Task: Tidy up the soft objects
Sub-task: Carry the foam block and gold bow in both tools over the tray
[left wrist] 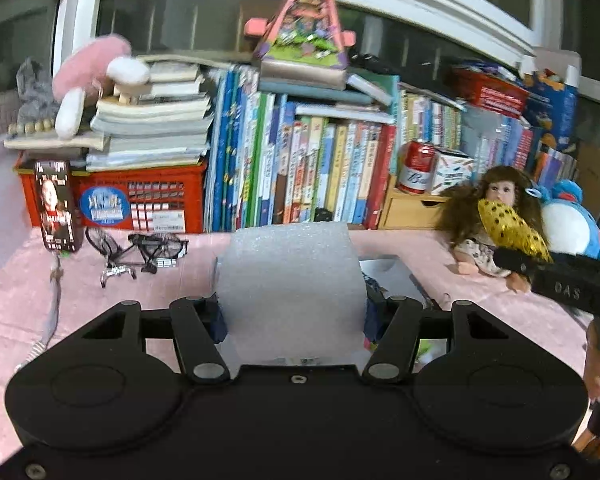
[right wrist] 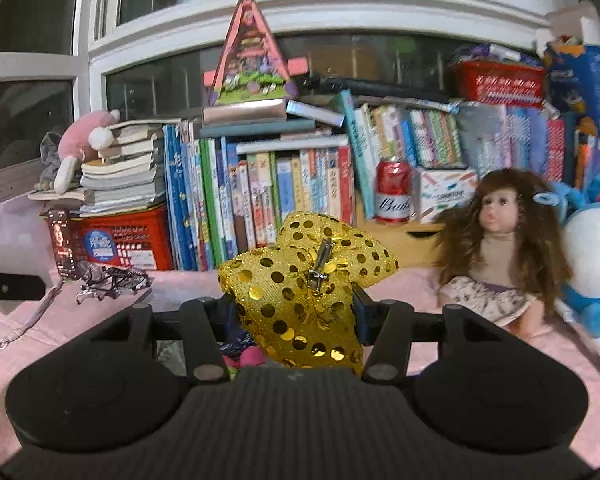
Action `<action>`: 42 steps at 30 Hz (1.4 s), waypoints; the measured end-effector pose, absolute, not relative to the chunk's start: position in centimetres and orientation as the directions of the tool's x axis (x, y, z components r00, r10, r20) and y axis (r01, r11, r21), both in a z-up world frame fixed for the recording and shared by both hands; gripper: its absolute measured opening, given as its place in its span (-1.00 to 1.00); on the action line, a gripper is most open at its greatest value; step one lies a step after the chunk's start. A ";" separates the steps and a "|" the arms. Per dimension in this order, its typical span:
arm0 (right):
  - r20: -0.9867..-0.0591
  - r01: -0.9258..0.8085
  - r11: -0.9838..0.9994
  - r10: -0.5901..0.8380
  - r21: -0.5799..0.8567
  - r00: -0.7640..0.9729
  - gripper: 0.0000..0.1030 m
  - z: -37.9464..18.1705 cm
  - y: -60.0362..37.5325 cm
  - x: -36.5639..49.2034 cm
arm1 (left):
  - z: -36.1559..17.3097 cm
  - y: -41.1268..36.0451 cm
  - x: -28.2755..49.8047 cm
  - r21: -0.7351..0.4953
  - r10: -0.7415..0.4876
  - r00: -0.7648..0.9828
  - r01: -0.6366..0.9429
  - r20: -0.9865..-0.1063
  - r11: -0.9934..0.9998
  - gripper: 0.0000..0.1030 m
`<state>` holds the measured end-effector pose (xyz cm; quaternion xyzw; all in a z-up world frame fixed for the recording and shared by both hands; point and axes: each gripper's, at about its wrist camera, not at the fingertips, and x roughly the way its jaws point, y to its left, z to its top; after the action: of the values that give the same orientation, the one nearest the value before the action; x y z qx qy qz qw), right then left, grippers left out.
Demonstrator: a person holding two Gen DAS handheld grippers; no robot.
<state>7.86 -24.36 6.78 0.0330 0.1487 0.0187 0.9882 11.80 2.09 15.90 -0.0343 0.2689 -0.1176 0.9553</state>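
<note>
The bench [left wrist: 16, 304] has a pink cover, and a long row of books [left wrist: 300, 168] stands at the back. The left tongs [left wrist: 292, 316] squeeze a big white foam block [left wrist: 290, 280] and hold it up above the bench. The right tongs [right wrist: 296, 308] grip a gold spotted bow [right wrist: 304, 280] in the air near the doll [right wrist: 496, 240]. A red can [right wrist: 394, 192] stands by the books.

One foam block [left wrist: 290, 280], one gold bow [right wrist: 308, 280], one doll [right wrist: 496, 240], one can [right wrist: 394, 192].
</note>
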 end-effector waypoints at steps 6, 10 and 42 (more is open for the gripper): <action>-0.372 -0.064 0.994 0.091 0.084 0.924 0.11 6.0 -24.0 11.0 | 14.0 3.0 16.8 -0.145 -0.231 0.760 0.180 -0.608 0.973 0.11; -0.429 -0.085 0.991 0.120 0.100 0.895 0.11 5.4 -24.0 13.1 | 12.8 3.0 19.4 -0.155 -0.232 0.711 0.173 -0.663 0.973 0.11; -0.699 -0.058 0.994 0.108 0.094 0.707 0.16 1.2 -23.1 25.5 | 6.8 -2.8 34.0 -0.133 -0.195 0.525 0.154 -0.828 0.979 0.12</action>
<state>25.50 -23.06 1.17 0.0325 0.3800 0.0450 0.9233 34.03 -2.81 6.81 -0.0214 0.4769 -0.0998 0.8730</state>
